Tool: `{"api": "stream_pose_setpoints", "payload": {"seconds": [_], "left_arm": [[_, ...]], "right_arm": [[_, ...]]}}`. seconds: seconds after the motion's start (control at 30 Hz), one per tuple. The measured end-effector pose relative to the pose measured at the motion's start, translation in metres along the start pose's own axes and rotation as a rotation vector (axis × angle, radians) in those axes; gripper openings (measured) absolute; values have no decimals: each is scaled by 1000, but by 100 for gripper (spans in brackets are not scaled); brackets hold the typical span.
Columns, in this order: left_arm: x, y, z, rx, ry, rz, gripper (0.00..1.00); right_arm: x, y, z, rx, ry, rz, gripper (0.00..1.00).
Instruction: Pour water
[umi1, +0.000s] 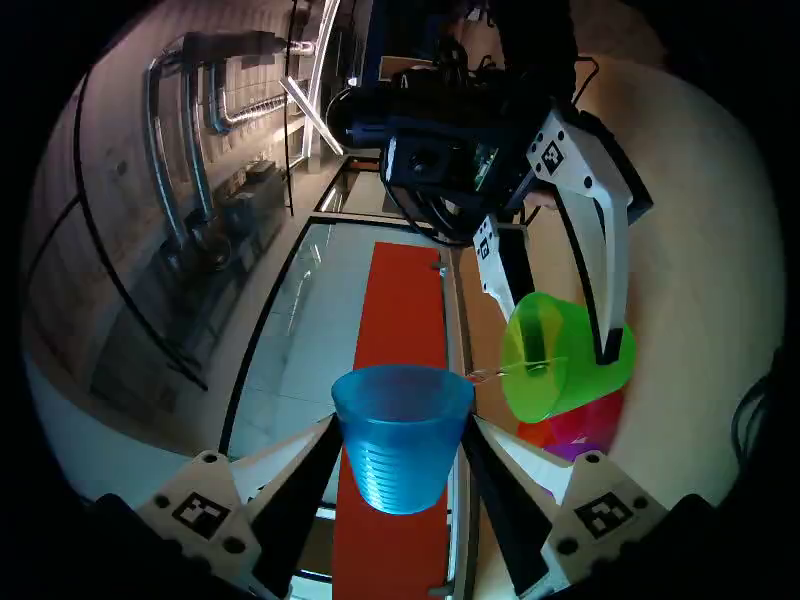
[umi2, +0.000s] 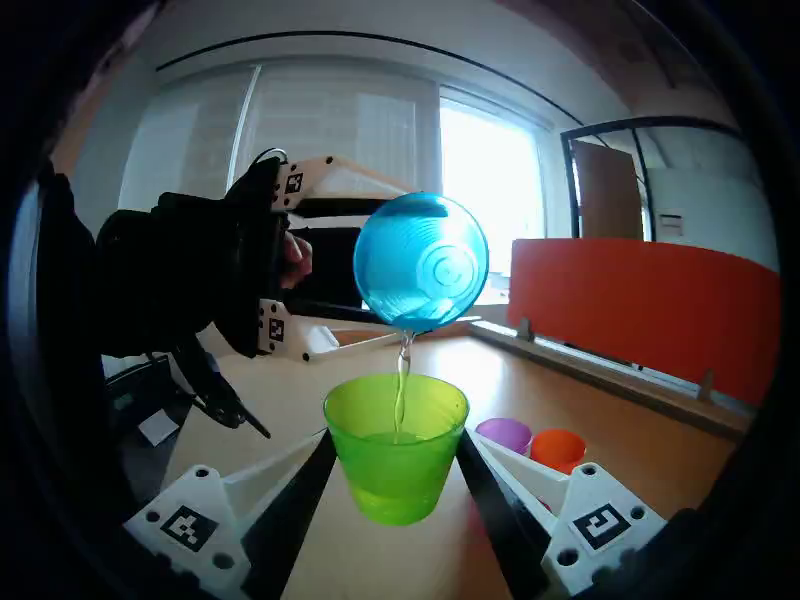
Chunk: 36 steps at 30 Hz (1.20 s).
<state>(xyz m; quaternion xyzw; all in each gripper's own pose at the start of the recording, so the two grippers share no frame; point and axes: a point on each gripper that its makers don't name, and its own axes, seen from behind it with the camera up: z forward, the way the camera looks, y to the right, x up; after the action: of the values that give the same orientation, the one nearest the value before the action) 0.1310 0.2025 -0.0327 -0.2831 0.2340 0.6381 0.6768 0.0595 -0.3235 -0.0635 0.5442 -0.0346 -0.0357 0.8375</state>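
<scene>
water (umi2: 402, 372) falls in one thin stream from the lip of the blue cup (umi2: 420, 262), which is tipped over so its base faces the right gripper view, straight down into the green cup (umi2: 396, 470) just below; some water already sits in the green cup. left gripper (umi1: 403, 425) jaws clamped on the blue cup's two sides, right gripper (umi2: 397, 440) jaws clamped on the green cup the same way. count: 1 blue cup, 1 green cup, plus 2 spare cups on the worktop (umi2: 600, 400) just beside the green one, a purple cup (umi2: 505, 433) and an orange cup (umi2: 558, 447), touching or nearly so. a black gloved hand (umi2: 200, 270) holds the left gripper. printed marks: square black-and-white markers (umi2: 190, 527) on the gripper fingers, 4 in the right gripper view. orange panel (umi2: 650, 300) stands along the worktop's far edge.
</scene>
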Motion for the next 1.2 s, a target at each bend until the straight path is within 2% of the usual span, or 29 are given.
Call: {"api": "stream_pose_setpoints", "payload": {"seconds": [0.37,1.2], "left_arm": [[1,-2,1,5,-2,37,83],[3,-1,4,1,0,62,83]], "right_arm": [[-1,0,-1,1,-1,1,86],[1,0,-2,1,2,3,86]]}}
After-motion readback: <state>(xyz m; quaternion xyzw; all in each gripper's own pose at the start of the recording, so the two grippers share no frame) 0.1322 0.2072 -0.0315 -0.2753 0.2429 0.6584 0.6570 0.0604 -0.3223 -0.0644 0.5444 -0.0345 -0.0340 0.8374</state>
